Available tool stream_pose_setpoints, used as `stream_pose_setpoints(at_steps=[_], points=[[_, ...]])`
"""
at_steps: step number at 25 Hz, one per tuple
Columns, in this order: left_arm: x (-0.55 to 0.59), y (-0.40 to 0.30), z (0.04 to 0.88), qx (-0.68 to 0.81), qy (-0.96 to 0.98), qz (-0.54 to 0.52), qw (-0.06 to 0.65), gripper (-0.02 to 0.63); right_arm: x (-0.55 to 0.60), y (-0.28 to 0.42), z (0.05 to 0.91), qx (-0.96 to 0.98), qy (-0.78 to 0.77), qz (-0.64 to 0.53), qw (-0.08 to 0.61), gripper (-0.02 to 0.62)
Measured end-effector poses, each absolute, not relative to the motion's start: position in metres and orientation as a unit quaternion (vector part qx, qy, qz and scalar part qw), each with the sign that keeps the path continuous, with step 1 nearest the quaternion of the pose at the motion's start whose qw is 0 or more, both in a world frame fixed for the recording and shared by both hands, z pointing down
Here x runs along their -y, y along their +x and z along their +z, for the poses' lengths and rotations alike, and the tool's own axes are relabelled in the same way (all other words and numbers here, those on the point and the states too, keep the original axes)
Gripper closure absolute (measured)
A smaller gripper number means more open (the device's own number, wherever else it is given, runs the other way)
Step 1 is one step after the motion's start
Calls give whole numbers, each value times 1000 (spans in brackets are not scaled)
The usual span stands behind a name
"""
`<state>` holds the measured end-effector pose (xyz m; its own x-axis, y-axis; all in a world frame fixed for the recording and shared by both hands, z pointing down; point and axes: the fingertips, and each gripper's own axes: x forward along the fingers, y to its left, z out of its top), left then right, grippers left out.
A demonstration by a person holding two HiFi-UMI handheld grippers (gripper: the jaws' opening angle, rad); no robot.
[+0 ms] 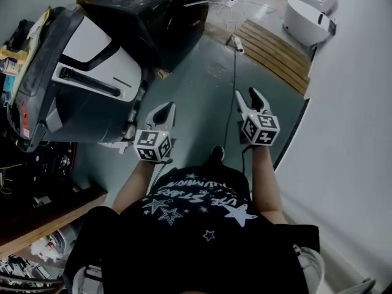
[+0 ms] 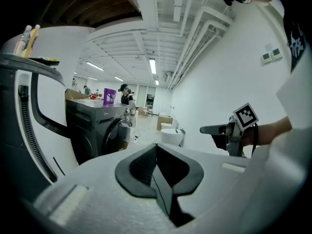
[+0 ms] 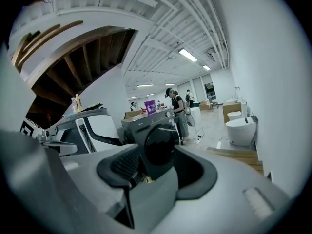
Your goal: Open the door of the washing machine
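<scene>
**Washing machine door: not reached yet, both tongs empty**

We've got 1 washing machine (image 3: 155, 139), a dark front-loader. It stands ahead of us & well apart from both tongs. In head view it sits at the top, past the white-and-dark appliance (image 1: 86, 72). Its 1 round door (image 3: 161, 147) looks shut & faces us in right gripper view.

Left gripper (image 1: 165, 108): jaws together, nothing btwn them. Right gripper (image 1: 245, 93): jaws wide apart & empty, w/ only the far-off machine showing thru the gap.

Handling, our guess: the door is rigid & hinged, prob. glass in a plastic ring. It's not heavy, but the latch likely holds till a firm tug, then it swings free. The smooth face is prob. slippery, so no grip there. We'd take it at the handle or recess on the rim, on the side opp. the hinge. Which side that is we can't tell, too small from here.

Count: 2 grippers, 1 washing machine, 1 door, 1 purple container (image 3: 150, 106) on top of it, 2 toilets (image 1: 306, 22), 1 wooden pallet (image 1: 275, 51), 2 bottles (image 2: 22, 40) on the appliance.
</scene>
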<state>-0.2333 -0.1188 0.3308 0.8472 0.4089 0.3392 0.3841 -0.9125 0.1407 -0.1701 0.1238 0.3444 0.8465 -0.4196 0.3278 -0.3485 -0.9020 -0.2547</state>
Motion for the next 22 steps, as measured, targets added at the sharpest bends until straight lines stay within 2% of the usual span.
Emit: stream_pose_setpoints(at_steps=[8,22], points=[[69,-141,328,-173,969,173,20,595,-188,-97,357,-214,-950,-206,99,370],[33,-32,358,-173,964,201,20,595,-226,1,374,-204,-947,-223,111,371]])
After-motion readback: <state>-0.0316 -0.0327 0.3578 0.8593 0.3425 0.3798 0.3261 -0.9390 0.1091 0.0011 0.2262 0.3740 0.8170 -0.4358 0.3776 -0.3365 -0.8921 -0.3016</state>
